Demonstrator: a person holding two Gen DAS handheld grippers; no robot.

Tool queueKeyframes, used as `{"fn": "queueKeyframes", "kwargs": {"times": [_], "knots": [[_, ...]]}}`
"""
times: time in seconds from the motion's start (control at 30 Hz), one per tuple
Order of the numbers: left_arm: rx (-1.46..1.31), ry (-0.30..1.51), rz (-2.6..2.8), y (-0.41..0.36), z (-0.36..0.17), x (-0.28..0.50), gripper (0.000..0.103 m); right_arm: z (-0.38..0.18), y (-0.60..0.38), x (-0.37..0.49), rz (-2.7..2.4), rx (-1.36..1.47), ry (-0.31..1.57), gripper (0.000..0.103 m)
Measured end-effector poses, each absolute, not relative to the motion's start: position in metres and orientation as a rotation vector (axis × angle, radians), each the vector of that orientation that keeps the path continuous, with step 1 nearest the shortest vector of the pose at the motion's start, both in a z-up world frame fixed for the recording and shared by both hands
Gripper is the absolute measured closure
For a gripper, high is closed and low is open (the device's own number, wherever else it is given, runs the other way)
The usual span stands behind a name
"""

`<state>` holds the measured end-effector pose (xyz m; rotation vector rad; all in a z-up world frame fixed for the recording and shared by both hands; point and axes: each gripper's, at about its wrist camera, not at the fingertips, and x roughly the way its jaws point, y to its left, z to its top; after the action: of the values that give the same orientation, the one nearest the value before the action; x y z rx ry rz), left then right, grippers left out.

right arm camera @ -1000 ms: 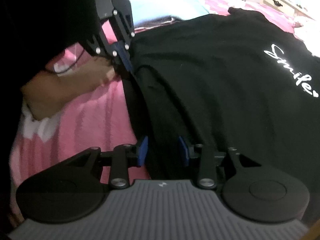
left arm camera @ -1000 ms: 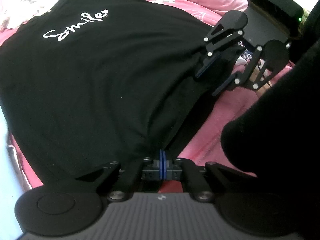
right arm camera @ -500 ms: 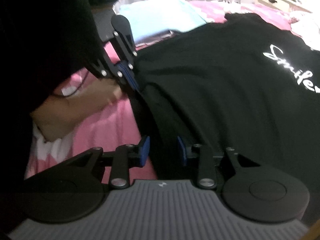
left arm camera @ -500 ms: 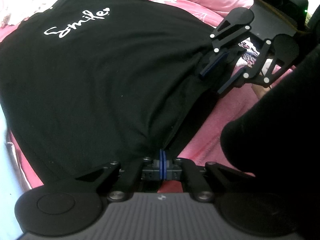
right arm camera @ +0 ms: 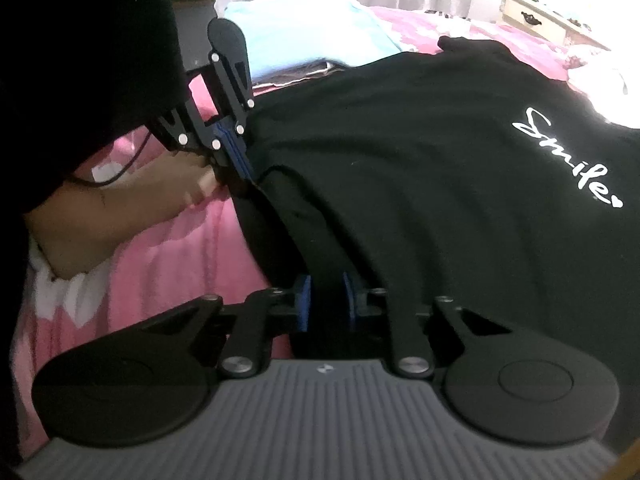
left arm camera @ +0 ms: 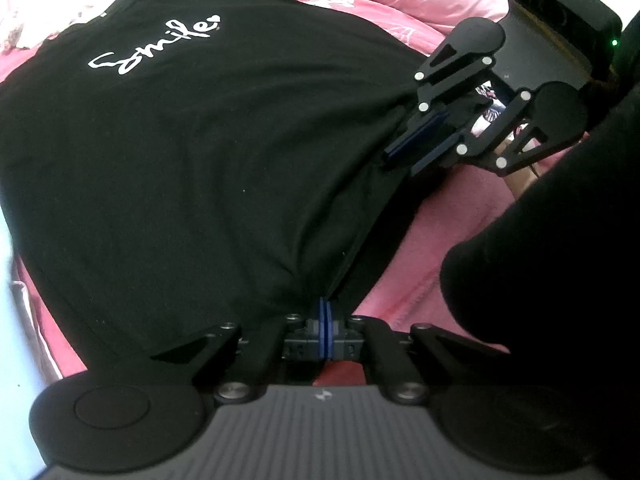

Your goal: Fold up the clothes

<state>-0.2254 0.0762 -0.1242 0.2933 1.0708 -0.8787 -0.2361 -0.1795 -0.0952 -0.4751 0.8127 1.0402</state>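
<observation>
— Where do we have the black T-shirt [left arm camera: 192, 152]?
— Spread on the pink bed [left arm camera: 448, 216]. Our left gripper [left arm camera: 325, 312] pinches its hem, fingers together.
— And our right gripper [right arm camera: 325, 294]?
— Its fingers have just been closing, hem fabric bunched between them.

Each camera rides its own tool, close above the bed [left arm camera: 448, 216], angled downward; the 2 views face across each other, sharing the black T-shirt [left arm camera: 200, 160].
</observation>
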Motion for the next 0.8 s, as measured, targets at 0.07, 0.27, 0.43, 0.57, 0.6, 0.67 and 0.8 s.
{"fn": "queueKeyframes", "kwargs": {"times": [0.07,0.27,0.43,0.57,0.6,0.67,0.8], "knots": [[0.291,1.072,-0.878,0.076,-0.125,-0.225,0.101,-0.094,-0.179,-0.236,1.041,-0.465,0.816,0.088],[0.291,1.071,-0.877,0.077,-0.125,-0.226,0.101,-0.094,-0.176,-0.237,1.051,-0.445,0.831,0.088],[0.289,1.069,-0.877,0.078,-0.126,-0.226,0.101,-0.094,-0.173,-0.239,1.022,-0.453,0.807,0.088],[0.290,1.067,-0.880,0.078,-0.126,-0.227,0.101,-0.099,-0.175,-0.239,1.001,-0.489,0.811,0.088],[0.288,1.067,-0.880,0.079,-0.126,-0.227,0.101,-0.100,-0.176,-0.240,0.998,-0.498,0.811,0.088],[0.287,1.067,-0.881,0.079,-0.126,-0.227,0.101,-0.100,-0.178,-0.240,0.989,-0.512,0.803,0.089],[0.286,1.063,-0.890,0.080,-0.124,-0.229,0.102,-0.097,-0.184,-0.240,0.991,-0.506,0.796,0.102]]}}
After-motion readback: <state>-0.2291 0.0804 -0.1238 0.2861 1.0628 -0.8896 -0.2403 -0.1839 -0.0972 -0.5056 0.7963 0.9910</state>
